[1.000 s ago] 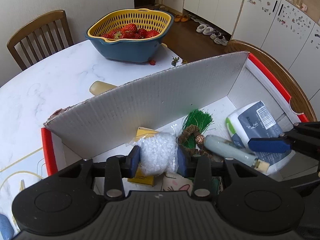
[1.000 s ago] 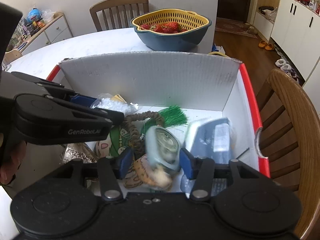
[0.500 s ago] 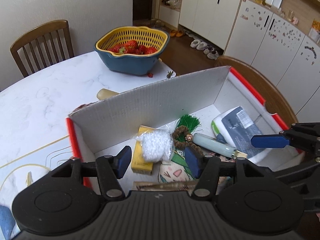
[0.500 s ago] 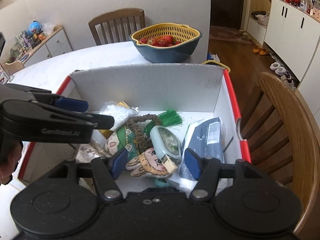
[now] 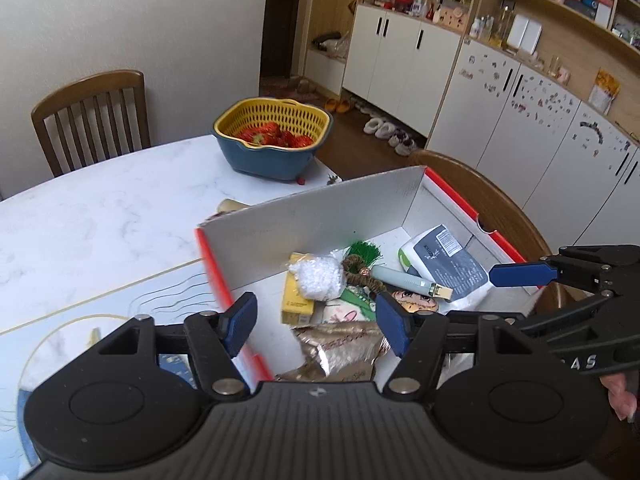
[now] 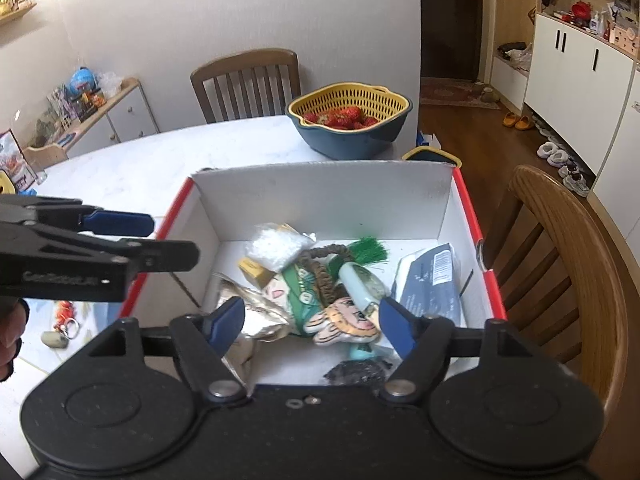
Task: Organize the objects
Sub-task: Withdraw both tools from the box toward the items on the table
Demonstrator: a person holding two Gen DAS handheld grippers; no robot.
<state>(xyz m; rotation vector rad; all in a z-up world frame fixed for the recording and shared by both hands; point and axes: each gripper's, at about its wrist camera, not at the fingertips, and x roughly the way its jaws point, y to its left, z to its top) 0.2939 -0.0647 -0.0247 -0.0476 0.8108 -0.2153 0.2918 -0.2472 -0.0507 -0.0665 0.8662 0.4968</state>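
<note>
A white cardboard box [image 5: 320, 216] [image 6: 320, 200] with a red rim sits on the table. Inside lie a bag of white beads [image 5: 316, 276] [image 6: 276, 246], a pale green tube [image 5: 400, 278] [image 6: 362, 282], a green tassel [image 5: 364, 252], a blue-white pack [image 5: 444, 260] [image 6: 428, 280], a yellow carton [image 5: 296, 300] and a foil packet [image 5: 344, 344]. My left gripper [image 5: 316, 324] hovers above the box's near left corner, its jaws opening with nothing between them. My right gripper [image 6: 310, 328] hangs over the box's near side, its jaws also opening and empty.
A blue and yellow basket of strawberries [image 5: 272, 136] [image 6: 348, 116] stands behind the box on the marble table [image 5: 100, 208]. One wooden chair [image 6: 560, 260] is close beside the box's right wall, another [image 5: 92, 116] at the far side. A keyring and stone [image 6: 60, 328] lie left of the box.
The left gripper let go of the bead bag and the right let go of the pale green tube. Both pulled back and up from the box while their jaws widened.
</note>
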